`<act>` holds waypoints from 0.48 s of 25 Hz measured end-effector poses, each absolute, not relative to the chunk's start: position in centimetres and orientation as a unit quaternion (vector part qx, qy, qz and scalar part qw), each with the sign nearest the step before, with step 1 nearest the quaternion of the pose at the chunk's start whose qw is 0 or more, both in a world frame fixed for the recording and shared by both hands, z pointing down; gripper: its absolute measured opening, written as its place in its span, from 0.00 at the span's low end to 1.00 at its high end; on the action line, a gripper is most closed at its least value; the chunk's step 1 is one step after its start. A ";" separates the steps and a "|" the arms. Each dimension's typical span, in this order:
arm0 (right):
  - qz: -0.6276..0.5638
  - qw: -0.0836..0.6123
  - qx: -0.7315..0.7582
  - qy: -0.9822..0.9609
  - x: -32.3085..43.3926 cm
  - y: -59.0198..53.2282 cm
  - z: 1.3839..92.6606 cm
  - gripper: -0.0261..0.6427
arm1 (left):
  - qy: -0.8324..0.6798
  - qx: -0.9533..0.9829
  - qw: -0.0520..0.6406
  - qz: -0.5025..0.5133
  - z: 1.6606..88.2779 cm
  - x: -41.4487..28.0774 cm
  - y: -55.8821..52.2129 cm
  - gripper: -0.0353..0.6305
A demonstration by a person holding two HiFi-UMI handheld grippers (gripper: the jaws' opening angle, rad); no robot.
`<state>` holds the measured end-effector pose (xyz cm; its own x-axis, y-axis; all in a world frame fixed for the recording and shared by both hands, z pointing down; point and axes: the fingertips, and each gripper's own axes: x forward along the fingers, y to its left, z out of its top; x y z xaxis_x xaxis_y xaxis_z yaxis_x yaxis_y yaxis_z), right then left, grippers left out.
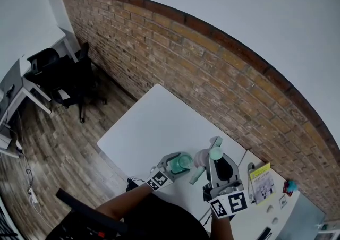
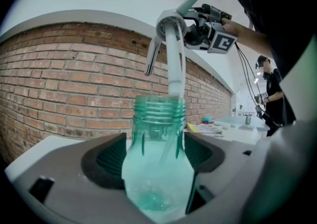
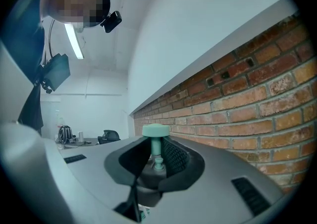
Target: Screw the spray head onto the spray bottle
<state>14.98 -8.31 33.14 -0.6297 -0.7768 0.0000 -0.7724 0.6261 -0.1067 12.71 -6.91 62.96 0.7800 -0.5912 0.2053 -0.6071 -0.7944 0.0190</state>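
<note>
The left gripper (image 2: pixel 154 161) is clenched on the shoulder of the green spray bottle (image 2: pixel 159 119), which stands upright with its threaded mouth free above the jaws. The right gripper (image 3: pixel 157 154) grasps the spray head (image 3: pixel 156 131) and holds it straight above that mouth. The dip tube (image 2: pixel 175 72) hangs nearly vertical from the head, in line with the bottle's long axis, and its lower end is inside the neck. The collar is apart from the thread, so I judge the coming move is straight down along the tube, then the turning.
</note>
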 end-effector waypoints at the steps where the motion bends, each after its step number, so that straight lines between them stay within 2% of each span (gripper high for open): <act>1: -0.049 0.021 -0.429 0.902 14.9 -8.3 33.3 0.14 | -0.318 0.942 0.042 0.095 63.0 12.7 -6.9 0.57; 12: -0.052 0.023 -0.435 0.898 15.2 -8.2 33.9 0.14 | -0.317 0.943 0.044 0.095 63.0 12.6 -6.9 0.57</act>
